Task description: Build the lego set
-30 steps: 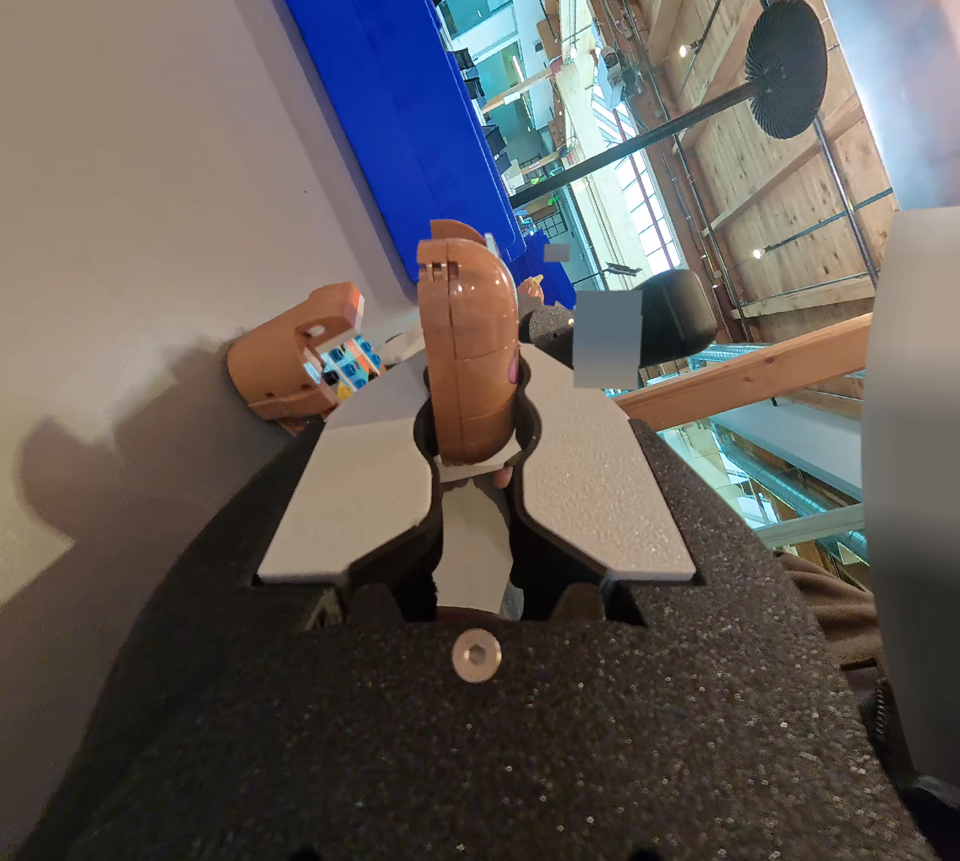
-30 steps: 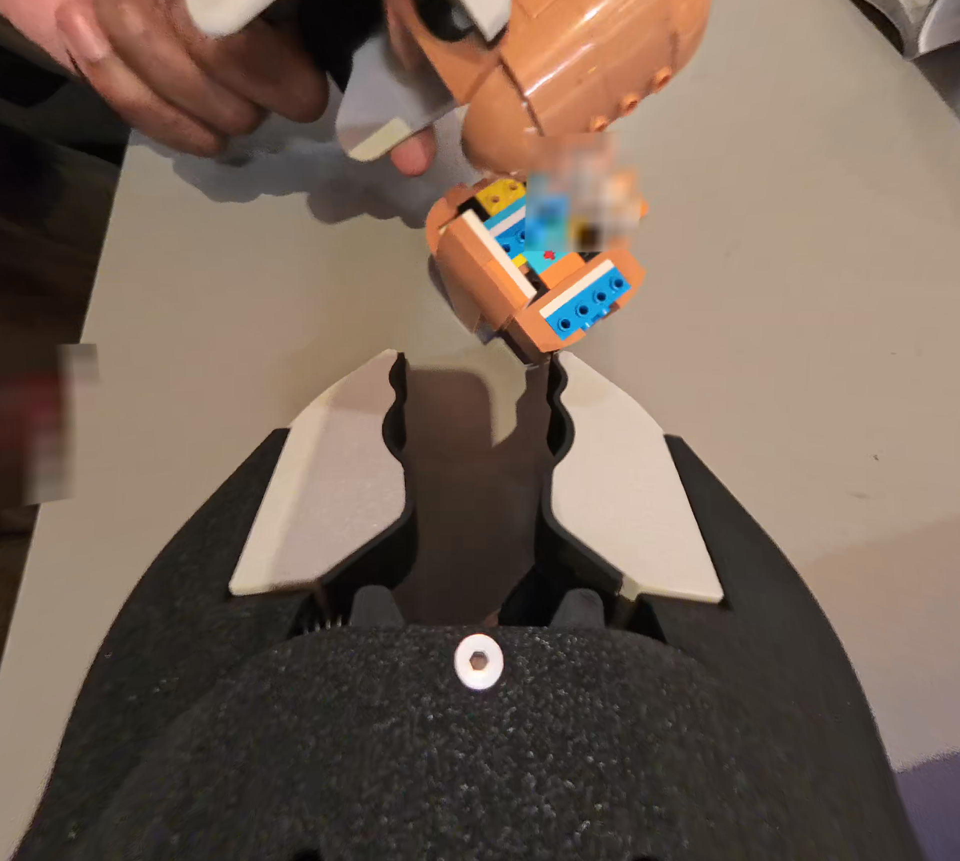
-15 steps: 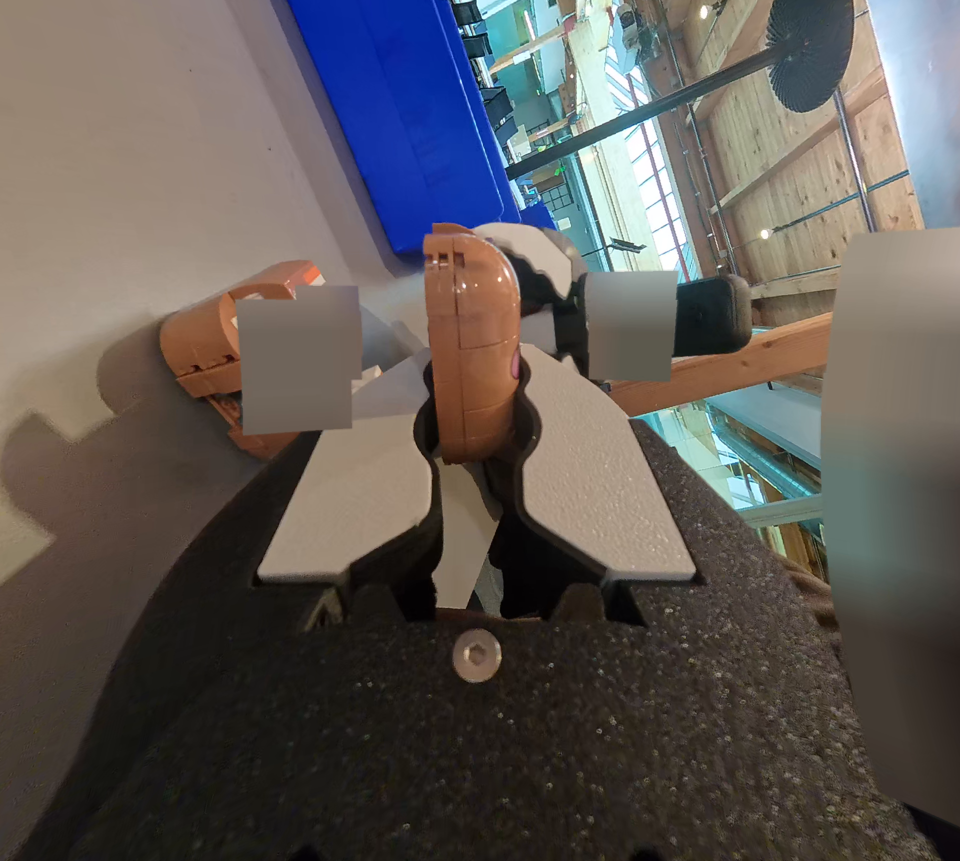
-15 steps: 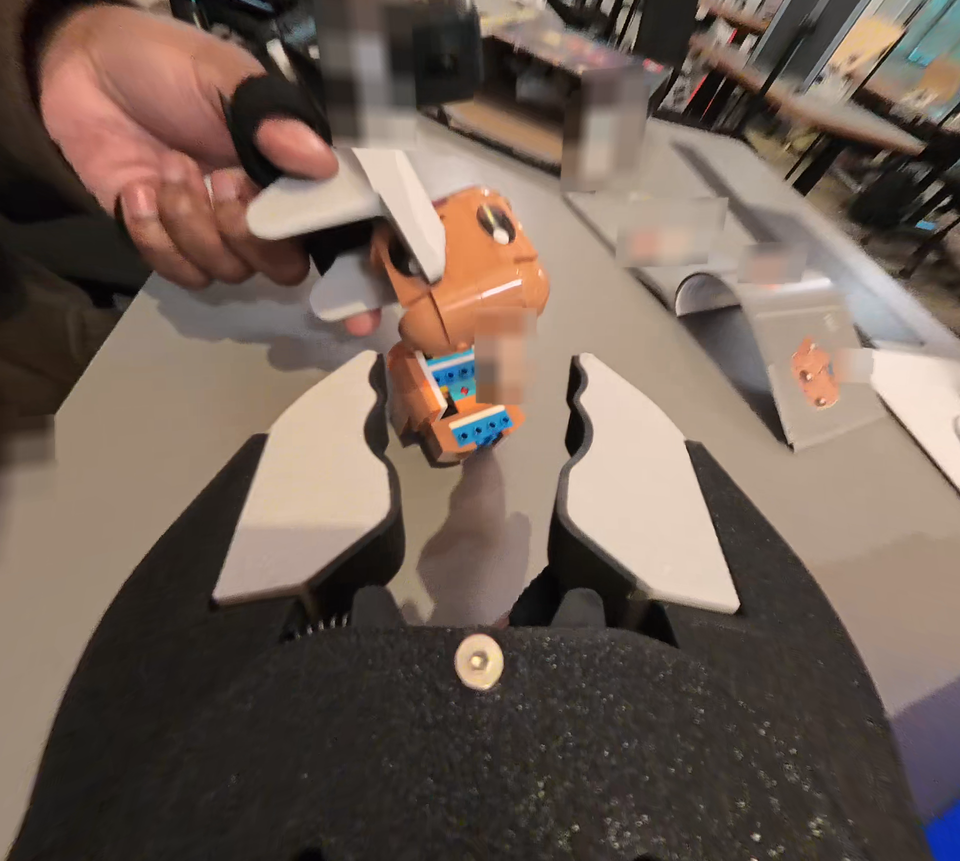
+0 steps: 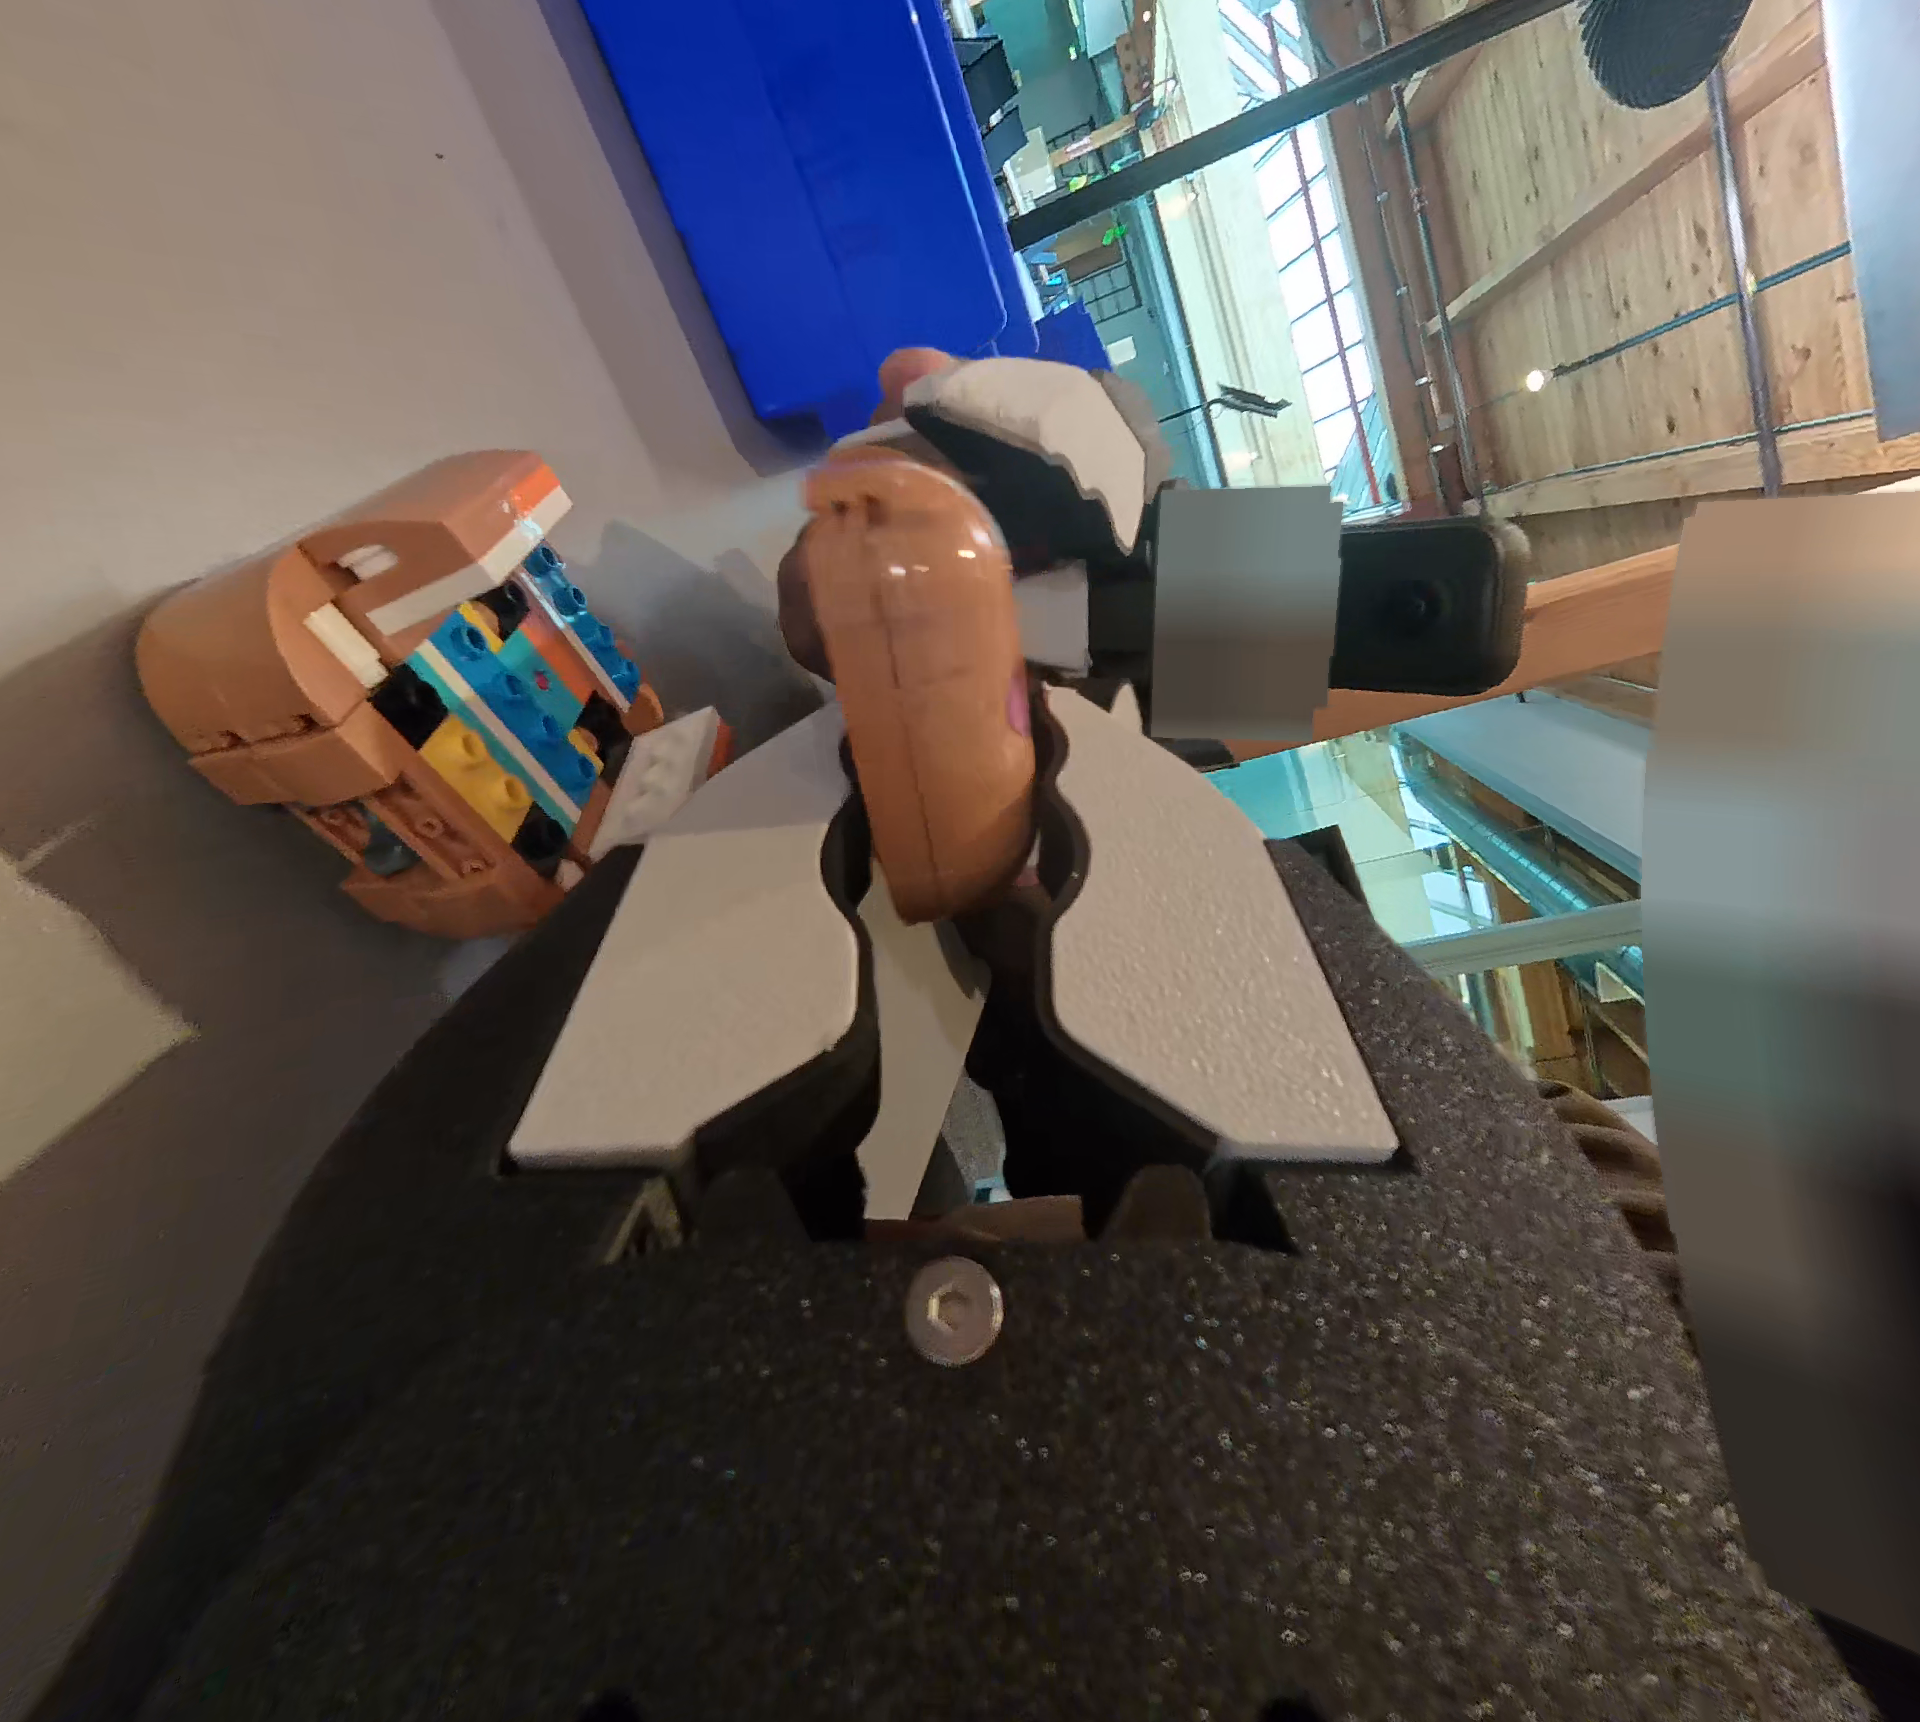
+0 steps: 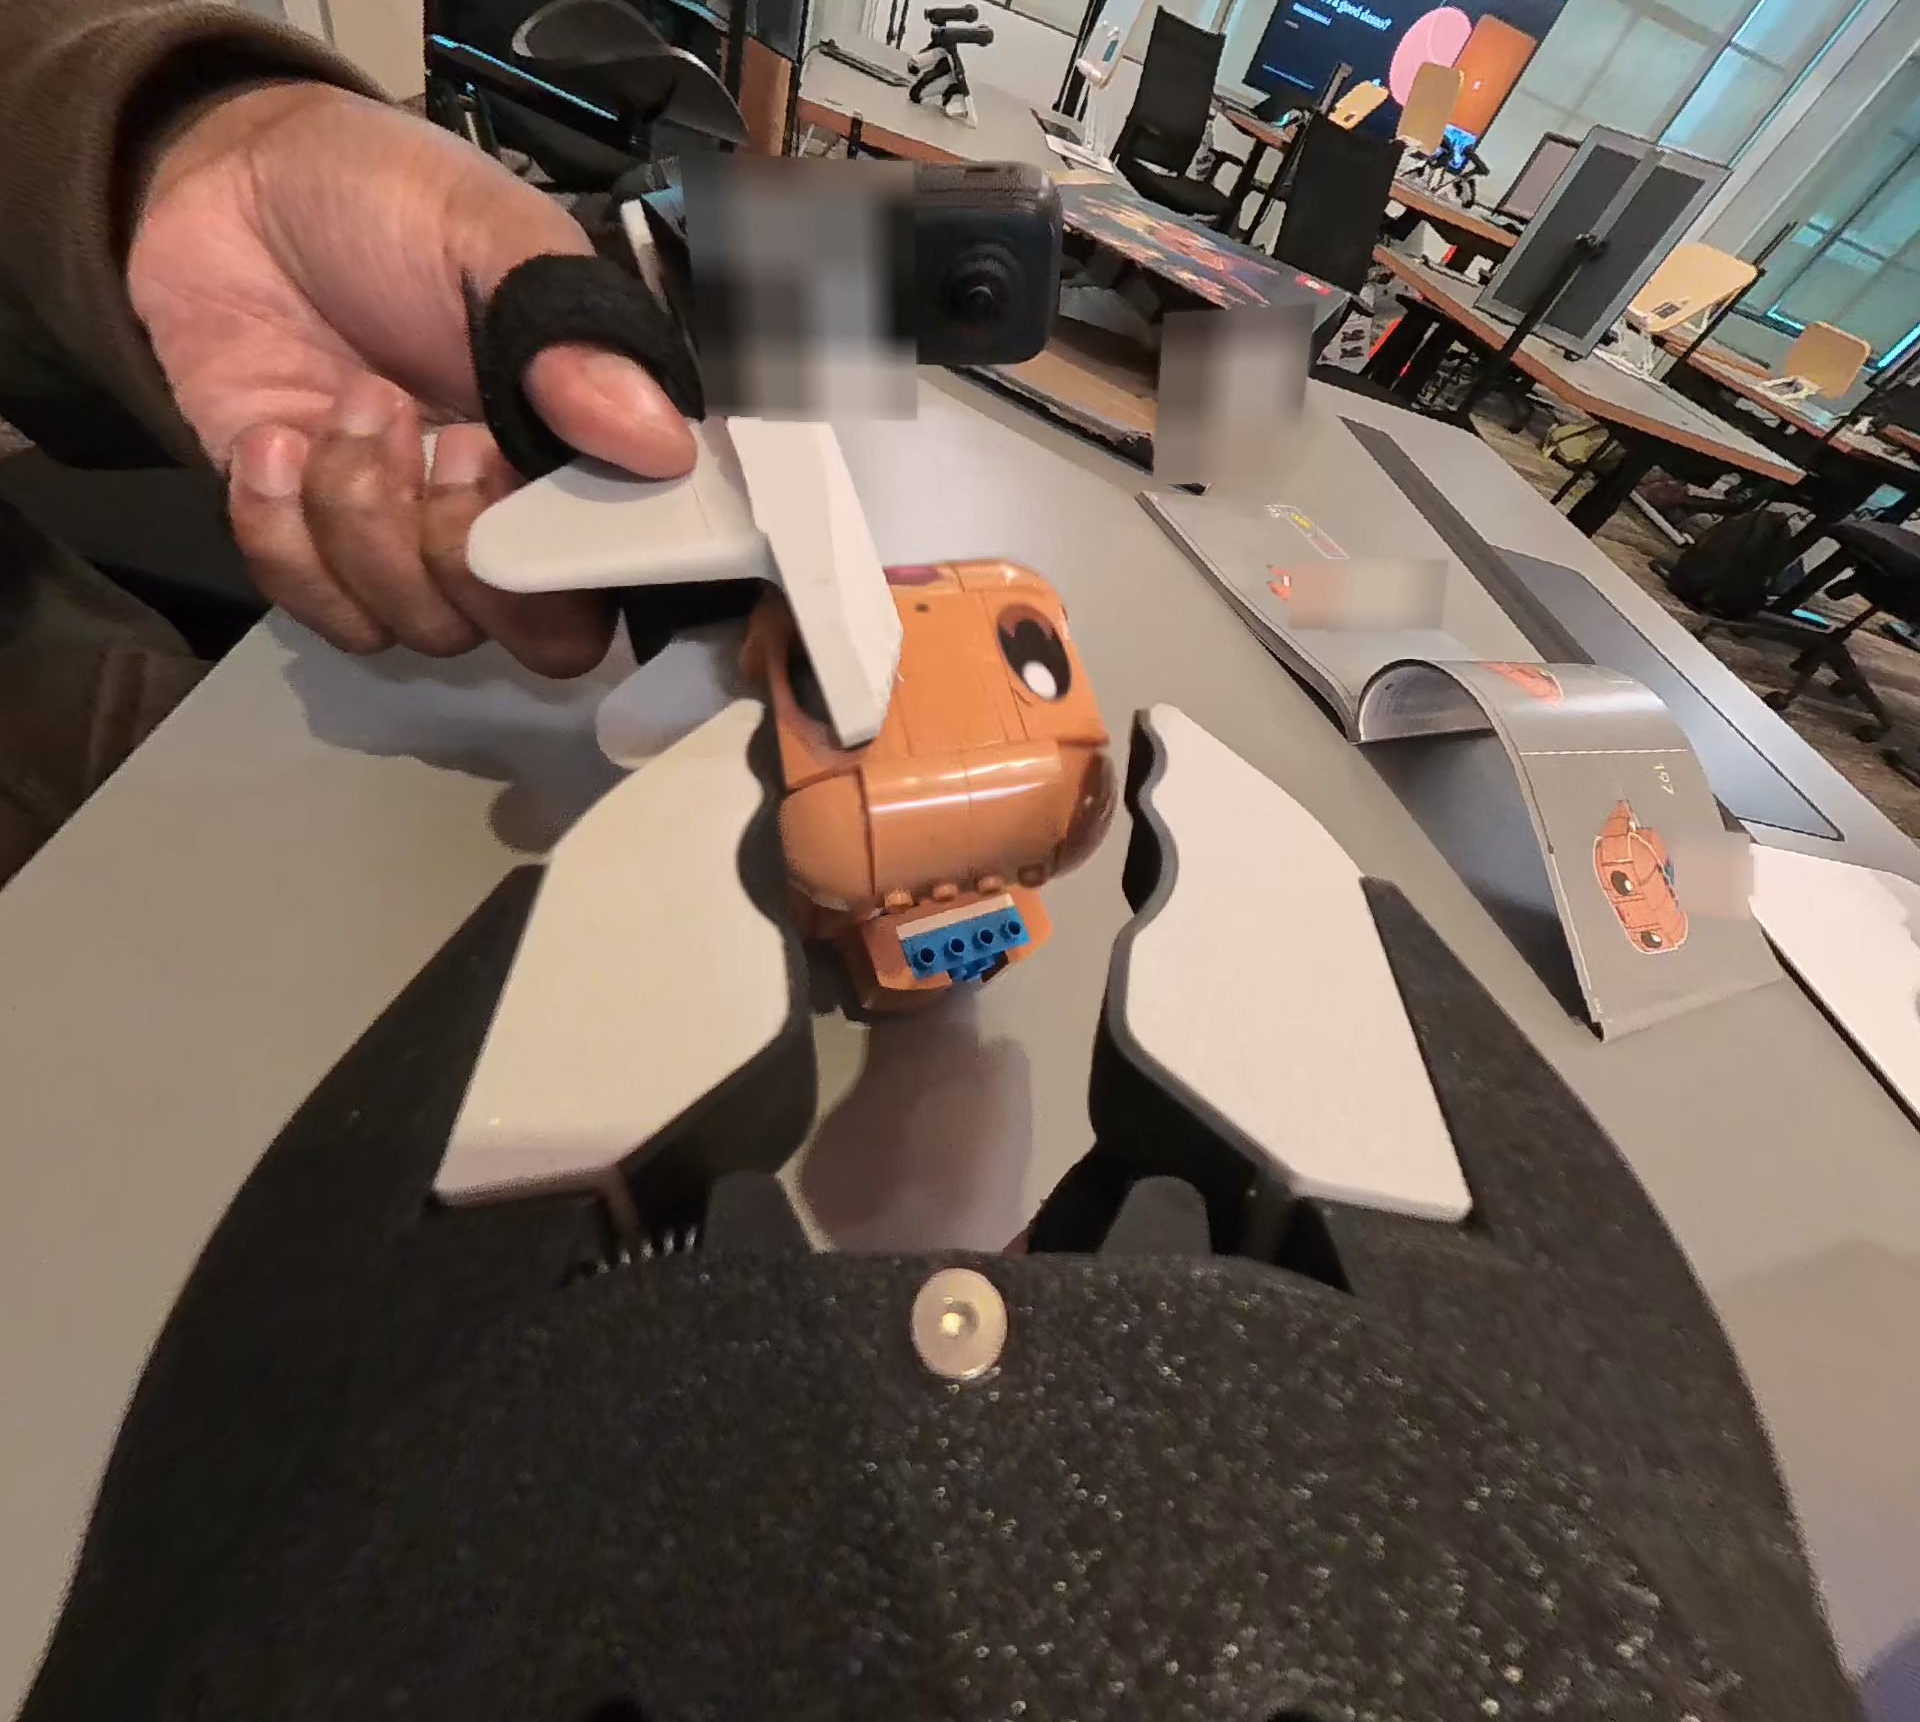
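- Left wrist view: left gripper (image 5: 940, 825) clamped on a rounded tan-brown lego head section (image 5: 914, 706), frame centre.
- Lower tan body block with exposed blue, yellow and black studs (image 5: 416, 696) sits on the grey table (image 5: 208, 218), mid left, apart from the held piece.
- Right wrist view: right gripper (image 6: 945, 851) spread wide, holding nothing, fingers flanking the head section (image 6: 966, 737), which hangs just above the blue-studded body block (image 6: 961, 950).
- Open instruction booklet (image 6: 1507, 716) at right.
- Progress: both sub-assemblies look built; joining head to body appears left.
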